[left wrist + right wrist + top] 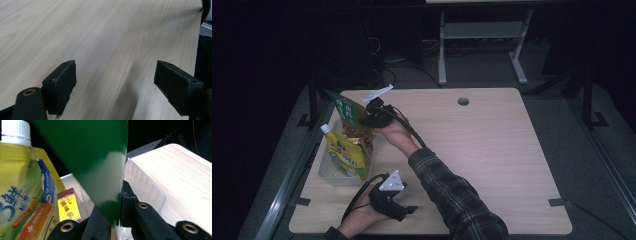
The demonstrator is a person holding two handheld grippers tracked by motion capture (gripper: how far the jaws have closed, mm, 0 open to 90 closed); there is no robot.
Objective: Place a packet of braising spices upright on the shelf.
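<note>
A clear plastic bin stands near the table's left edge and holds a yellow spouted pouch with a white cap. My right gripper is shut on a green packet and holds it over the bin's far end. In the right gripper view the green packet is clamped between the jaws, the yellow pouch stands at the left, and a small red and yellow box lies in the bin. My left gripper rests near the table's front edge, open and empty.
The light wooden table has a round cable hole at its far side. A plaid sleeve crosses the front of the table. A grey desk frame stands on the dark floor beyond.
</note>
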